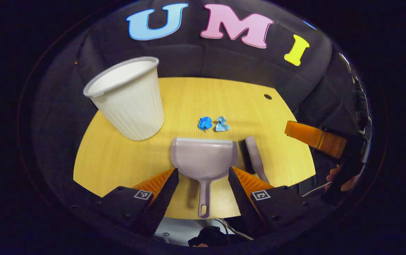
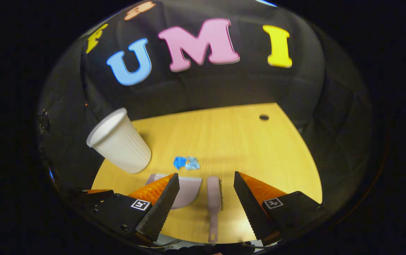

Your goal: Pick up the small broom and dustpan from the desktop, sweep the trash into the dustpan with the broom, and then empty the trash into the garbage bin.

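Observation:
A pale lilac dustpan (image 1: 203, 159) lies flat on the wooden desktop (image 1: 117, 156), handle toward me. My left gripper (image 1: 203, 177) hangs open above it, a finger on either side of the handle, not touching. The matching small broom (image 1: 256, 157) lies just right of the dustpan. In the right gripper view the broom (image 2: 214, 198) sits between the open fingers of my right gripper (image 2: 206, 193), with the dustpan (image 2: 185, 189) partly behind the left finger. Two crumpled blue paper scraps (image 1: 214, 123) (image 2: 186, 163) lie just beyond the dustpan. A white ribbed bin (image 1: 128, 99) (image 2: 119, 141) stands at the left.
The right gripper (image 1: 316, 140) and the hand holding it show at the right edge of the left gripper view. A small dark hole (image 1: 267, 96) marks the desktop's far right corner. Cables (image 1: 224, 230) hang below the near edge.

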### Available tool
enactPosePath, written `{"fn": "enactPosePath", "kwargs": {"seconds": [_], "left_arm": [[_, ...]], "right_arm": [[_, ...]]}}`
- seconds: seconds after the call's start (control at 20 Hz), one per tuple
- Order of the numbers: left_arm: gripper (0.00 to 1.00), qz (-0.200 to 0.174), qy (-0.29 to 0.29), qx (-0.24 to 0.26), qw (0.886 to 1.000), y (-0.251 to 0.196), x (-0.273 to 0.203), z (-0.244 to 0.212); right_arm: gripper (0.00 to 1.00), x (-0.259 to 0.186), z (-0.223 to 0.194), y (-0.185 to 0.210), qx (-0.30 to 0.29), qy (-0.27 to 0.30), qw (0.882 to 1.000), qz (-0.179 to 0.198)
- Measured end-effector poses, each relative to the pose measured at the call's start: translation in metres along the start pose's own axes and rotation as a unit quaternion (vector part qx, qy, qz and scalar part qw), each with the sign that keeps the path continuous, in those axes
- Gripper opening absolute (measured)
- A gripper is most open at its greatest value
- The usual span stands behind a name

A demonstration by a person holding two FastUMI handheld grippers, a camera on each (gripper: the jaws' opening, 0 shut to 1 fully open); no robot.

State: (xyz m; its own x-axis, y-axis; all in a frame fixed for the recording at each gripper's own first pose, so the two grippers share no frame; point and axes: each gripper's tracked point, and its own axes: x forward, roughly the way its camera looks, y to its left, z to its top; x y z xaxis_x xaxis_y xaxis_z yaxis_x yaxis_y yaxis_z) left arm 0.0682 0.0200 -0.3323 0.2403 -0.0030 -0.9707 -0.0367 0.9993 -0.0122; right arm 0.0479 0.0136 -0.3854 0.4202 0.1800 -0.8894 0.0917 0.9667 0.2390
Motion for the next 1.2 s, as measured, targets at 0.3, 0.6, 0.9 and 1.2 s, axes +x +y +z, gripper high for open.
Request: {"fn": "enactPosePath", "kwargs": {"seconds": [0.3,0.6,0.9,1.2], "left_arm": [[0.87,0.000,0.205,-0.025,0.979,-0.009,-0.022,0.041],[0.85,0.031,0.274,-0.014,0.961,-0.008,-0.012,0.061],[0.83,0.026,0.286,0.007,0.958,-0.020,0.017,0.053],[0.58,0.034,0.303,0.013,0.952,-0.014,0.014,0.052]], "right_arm": [[0.99,0.036,-0.097,-0.020,-0.014,0.226,0.973,-0.036],[0.98,0.052,-0.140,-0.030,-0.042,0.347,0.935,-0.055],[0.83,0.053,-0.151,-0.036,-0.050,0.367,0.926,-0.076],[0.54,0.051,-0.150,-0.044,-0.049,0.369,0.924,-0.090]]}}
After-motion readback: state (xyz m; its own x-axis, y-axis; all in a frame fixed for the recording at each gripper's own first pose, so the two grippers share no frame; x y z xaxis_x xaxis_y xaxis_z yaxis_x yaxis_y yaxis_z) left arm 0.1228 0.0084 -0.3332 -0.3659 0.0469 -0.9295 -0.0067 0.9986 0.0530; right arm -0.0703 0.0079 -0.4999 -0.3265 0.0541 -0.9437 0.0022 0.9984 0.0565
